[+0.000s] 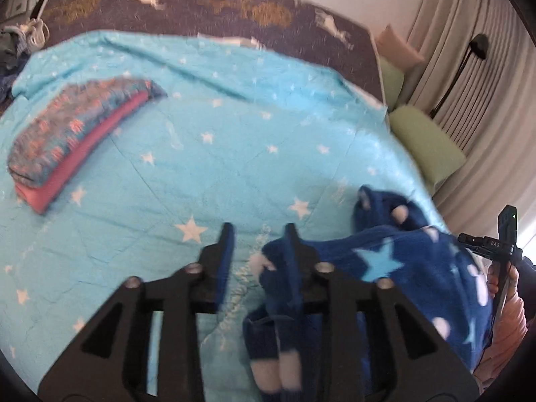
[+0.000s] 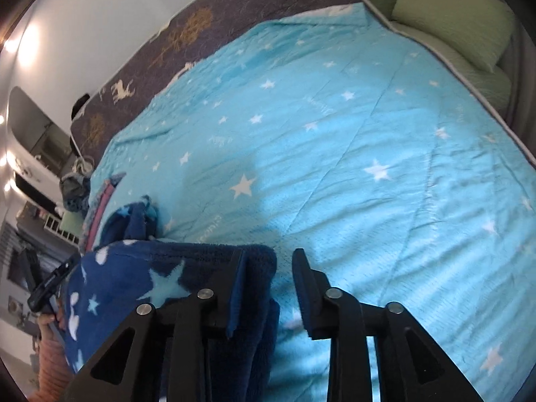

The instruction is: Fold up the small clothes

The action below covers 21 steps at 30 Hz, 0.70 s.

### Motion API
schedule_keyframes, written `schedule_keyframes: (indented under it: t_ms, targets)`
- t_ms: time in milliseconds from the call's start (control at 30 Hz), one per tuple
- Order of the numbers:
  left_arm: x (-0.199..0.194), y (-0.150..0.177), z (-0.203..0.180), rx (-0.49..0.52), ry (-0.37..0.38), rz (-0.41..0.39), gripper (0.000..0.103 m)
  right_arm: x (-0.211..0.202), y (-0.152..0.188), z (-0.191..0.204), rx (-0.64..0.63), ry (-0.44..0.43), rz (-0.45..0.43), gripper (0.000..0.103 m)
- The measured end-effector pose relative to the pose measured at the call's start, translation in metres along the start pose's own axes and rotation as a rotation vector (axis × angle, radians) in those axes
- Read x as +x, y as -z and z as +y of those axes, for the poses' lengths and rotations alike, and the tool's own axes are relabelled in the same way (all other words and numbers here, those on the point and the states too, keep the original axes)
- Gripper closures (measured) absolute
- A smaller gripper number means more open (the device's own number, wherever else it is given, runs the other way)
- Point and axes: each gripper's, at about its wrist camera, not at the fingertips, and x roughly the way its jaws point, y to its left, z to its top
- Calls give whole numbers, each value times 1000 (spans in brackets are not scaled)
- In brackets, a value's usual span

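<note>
A dark blue fleece garment with light stars [image 1: 412, 268] lies bunched on the light blue star blanket [image 1: 217, 134]. My left gripper [image 1: 259, 234] is open; the garment's edge drapes over its right finger [image 1: 294, 244]. In the right wrist view the same garment [image 2: 134, 278] lies at lower left, draped around the left finger [image 2: 238, 268] of my right gripper [image 2: 268, 261], which is open. A folded stack, patterned blue-pink on top of pink [image 1: 70, 144], lies at the left of the bed.
Green pillows [image 1: 425, 144] sit at the bed's right side by pale curtains [image 1: 485, 67]. A dark quilt with deer [image 1: 201, 3] covers the far bed. A pile of clothes [image 1: 13, 50] lies far left. The person's hand with the other gripper [image 1: 502, 251] is at right.
</note>
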Motion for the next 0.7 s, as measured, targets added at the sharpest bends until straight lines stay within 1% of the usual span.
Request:
schedule_keyframes:
  t_ms: [33, 67, 100, 133, 200, 267, 300, 367, 400, 433, 467, 533, 567, 633, 667, 700]
  targets:
    - [-10, -1, -6, 17, 5, -24, 52, -10, 1, 2, -1, -8, -21, 73]
    - [-17, -2, -13, 39, 18, -38, 42, -19, 1, 4, -9, -18, -36, 73]
    - [-18, -4, -17, 56, 29, -41, 39, -28, 0, 10, -29, -29, -52, 72]
    - [-18, -6, -27, 86, 38, -39, 39, -32, 0, 16, -48, -36, -58, 70]
    - [-9, -8, -36, 111, 39, -10, 34, -35, 2, 33, -96, -57, -60, 61]
    - [5, -6, -47, 114, 49, 32, 34, -31, 5, 48, -125, -82, -49, 60]
    - [9, -4, -51, 112, 65, 50, 34, -26, 7, 59, -139, -114, -27, 60]
    - [18, 5, -67, 131, 142, 99, 34, -17, 13, 79, -159, -181, 4, 60]
    - [21, 9, -76, 157, 168, 120, 34, -13, 15, 89, -174, -214, 17, 60]
    - [26, 15, -93, 226, 192, 149, 34, -8, 19, 103, -209, -247, 36, 60]
    - [27, 19, -104, 277, 193, 157, 34, -4, 23, 118, -251, -259, 57, 60]
    - [33, 24, -126, 385, 165, 163, 34, 11, 29, 155, -338, -271, 98, 62]
    - [38, 26, -133, 415, 153, 164, 34, 20, 30, 170, -364, -296, 121, 64]
    - [54, 29, -137, 428, 127, 189, 28, 39, 30, 189, -396, -317, 161, 74]
    - [63, 32, -136, 427, 104, 215, 23, 49, 30, 196, -411, -307, 175, 81]
    - [72, 36, -133, 424, 87, 249, 21, 64, 30, 201, -426, -260, 181, 85]
